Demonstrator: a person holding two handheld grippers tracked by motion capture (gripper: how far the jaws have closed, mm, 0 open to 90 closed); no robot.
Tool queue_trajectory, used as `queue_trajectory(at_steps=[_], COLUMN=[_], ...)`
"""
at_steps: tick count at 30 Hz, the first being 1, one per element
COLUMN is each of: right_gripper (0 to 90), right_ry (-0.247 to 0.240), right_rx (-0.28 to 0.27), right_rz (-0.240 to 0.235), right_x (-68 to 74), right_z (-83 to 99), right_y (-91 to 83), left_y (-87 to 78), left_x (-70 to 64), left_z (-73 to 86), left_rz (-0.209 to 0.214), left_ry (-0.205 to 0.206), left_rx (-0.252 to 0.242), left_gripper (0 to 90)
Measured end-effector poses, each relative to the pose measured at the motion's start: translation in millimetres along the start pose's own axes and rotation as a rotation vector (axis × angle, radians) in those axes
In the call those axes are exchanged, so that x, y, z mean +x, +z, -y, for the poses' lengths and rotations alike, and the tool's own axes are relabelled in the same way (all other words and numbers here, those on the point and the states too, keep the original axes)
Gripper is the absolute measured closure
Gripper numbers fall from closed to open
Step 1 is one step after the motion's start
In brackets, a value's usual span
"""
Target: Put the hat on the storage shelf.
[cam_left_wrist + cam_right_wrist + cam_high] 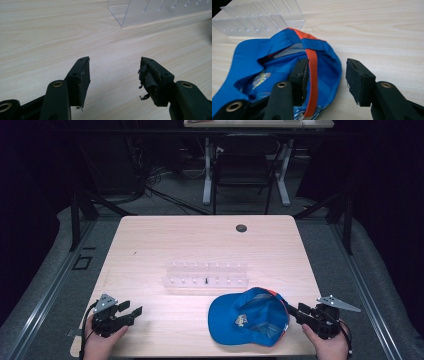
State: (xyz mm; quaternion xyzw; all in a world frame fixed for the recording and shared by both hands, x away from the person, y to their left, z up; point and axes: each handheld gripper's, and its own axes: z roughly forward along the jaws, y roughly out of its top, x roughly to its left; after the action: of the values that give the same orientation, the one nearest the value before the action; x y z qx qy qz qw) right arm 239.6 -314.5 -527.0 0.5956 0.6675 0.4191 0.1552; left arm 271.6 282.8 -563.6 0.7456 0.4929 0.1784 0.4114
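1. A pale wooden worktop point(150, 250) is seen from above, with a dark floor and a chair beyond it.
2. A blue cap point(248, 316) with an orange strap lies near the front edge, right of centre, its inside facing up.
3. A clear plastic rack point(206, 273) sits at the middle of the worktop, just behind the cap.
4. The left hand-held gripper point(131, 312) rests at the front left, well apart from the cap. Its jaws are spread wide and released over bare wood.
5. The right hand-held gripper point(291, 310) sits at the cap's right edge. Its jaws are parted, with one jaw inside the cap beside the orange strap point(313, 75) and the other outside the rim, not clenched.
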Motion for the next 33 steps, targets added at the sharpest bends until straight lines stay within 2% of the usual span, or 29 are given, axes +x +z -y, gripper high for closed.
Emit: queue_trajectory(at_steps=[3,5,9,13,17,26,33], right_gripper=[53.0,53.3,53.2,52.7,52.3,51.5,54.7], right_ry=[0.005,0.009,0.011,-0.004,-0.050,-0.070,-0.047], right_rx=[0.039,0.086,0.116,0.171,0.228,0.296,0.326], right_rz=[-0.010,-0.017,-0.036,-0.029,-0.001,-0.017,-0.029], right_x=[2.3,6.8,10.0,11.9,15.7,17.8,15.0], right_z=[-4.7,-12.9,-20.7,-33.2,-45.9,-60.5,-66.8], right_y=[-2.8,-4.9,-6.9,-8.8,-7.5,-1.6,0.4], left_y=[-0.7,-1.3,-1.5,-0.3,0.0,-0.9,0.1], left_x=[0.0,-0.6,-1.9,-2.8,-3.0,-2.6,-3.5], left_z=[0.0,0.0,-0.6,-0.7,-0.9,-0.2,0.0], left_rz=[-0.009,-0.009,-0.007,-0.005,-0.007,-0.006,-0.006], left_ry=[0.006,0.005,0.016,0.024,0.029,0.030,0.032], left_rx=[0.003,-0.002,-0.004,0.004,0.007,0.016,0.014], left_gripper=[43.1,43.1,43.1,43.1,43.1,43.1,43.1])
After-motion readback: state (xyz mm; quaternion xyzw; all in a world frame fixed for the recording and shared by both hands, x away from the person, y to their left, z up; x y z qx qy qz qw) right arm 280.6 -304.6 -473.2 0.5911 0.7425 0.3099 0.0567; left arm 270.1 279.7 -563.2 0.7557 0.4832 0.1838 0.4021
